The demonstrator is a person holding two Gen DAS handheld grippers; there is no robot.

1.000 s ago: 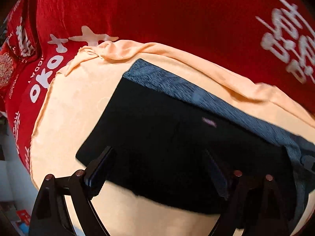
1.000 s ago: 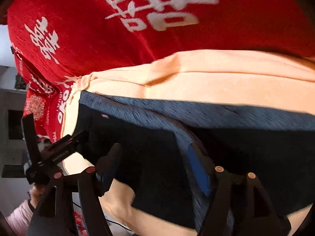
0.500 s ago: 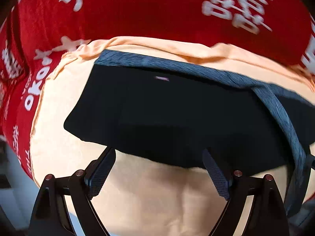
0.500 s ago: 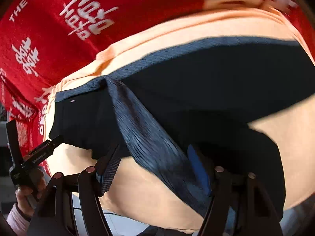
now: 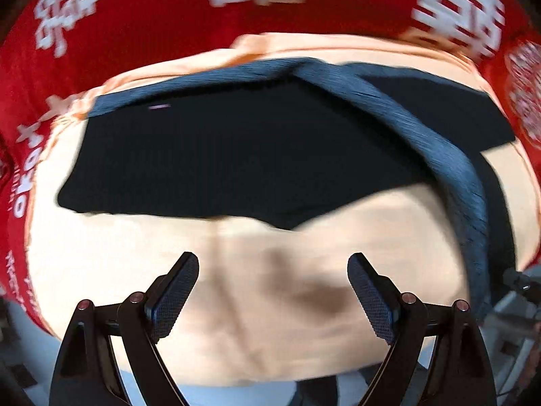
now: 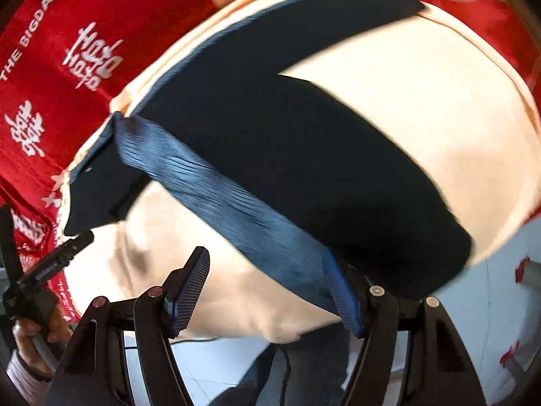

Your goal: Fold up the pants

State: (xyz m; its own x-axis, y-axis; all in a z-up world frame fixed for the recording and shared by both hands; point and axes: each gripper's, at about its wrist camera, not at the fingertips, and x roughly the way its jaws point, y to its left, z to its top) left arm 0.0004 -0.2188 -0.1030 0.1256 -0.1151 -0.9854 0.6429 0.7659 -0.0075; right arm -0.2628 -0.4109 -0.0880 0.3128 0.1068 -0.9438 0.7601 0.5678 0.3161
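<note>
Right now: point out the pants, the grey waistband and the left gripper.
pants [image 5: 236, 155], left wrist view, black leg panel.
grey waistband [image 6: 216, 199], right wrist view, mid-strip.
left gripper [image 5: 272, 291], left wrist view, gap between its open fingers.

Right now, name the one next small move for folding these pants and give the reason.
Probably carry the right gripper further across: the waistband lies against one of its fingers, dragged diagonally over the pants, not yet flat. The left gripper hangs open over the peach cloth.

Left claw [image 5: 272, 291] spread wide, gripping nothing. Right claw [image 6: 267, 287] spread wide; bare hand [image 6: 32, 335] on left handle.
</note>
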